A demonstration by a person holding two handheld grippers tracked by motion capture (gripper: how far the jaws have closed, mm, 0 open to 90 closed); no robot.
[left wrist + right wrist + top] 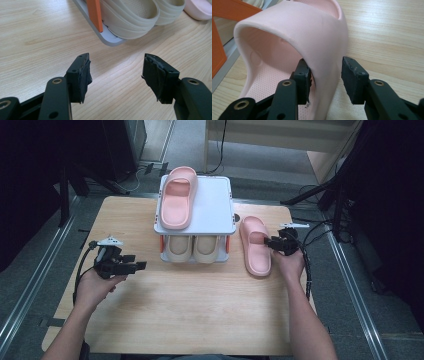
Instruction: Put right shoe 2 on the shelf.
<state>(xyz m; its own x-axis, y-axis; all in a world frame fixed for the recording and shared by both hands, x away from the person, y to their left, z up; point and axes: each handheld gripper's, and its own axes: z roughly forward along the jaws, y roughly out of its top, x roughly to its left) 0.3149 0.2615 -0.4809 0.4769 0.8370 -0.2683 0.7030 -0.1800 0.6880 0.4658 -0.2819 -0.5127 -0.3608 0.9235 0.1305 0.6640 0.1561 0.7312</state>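
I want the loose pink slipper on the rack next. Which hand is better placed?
Right: the right gripper already straddles the pink slipper strap's side. The left gripper sits open, across the rack.

Light wooden table (pixel 190 310). On it, a 2-tier grey rack (pixel 215 205) with orange posts; 1 pink slipper (pixel 177 197) on top, 2 beige slippers (pixel 192 249) side by side on the lower shelf.
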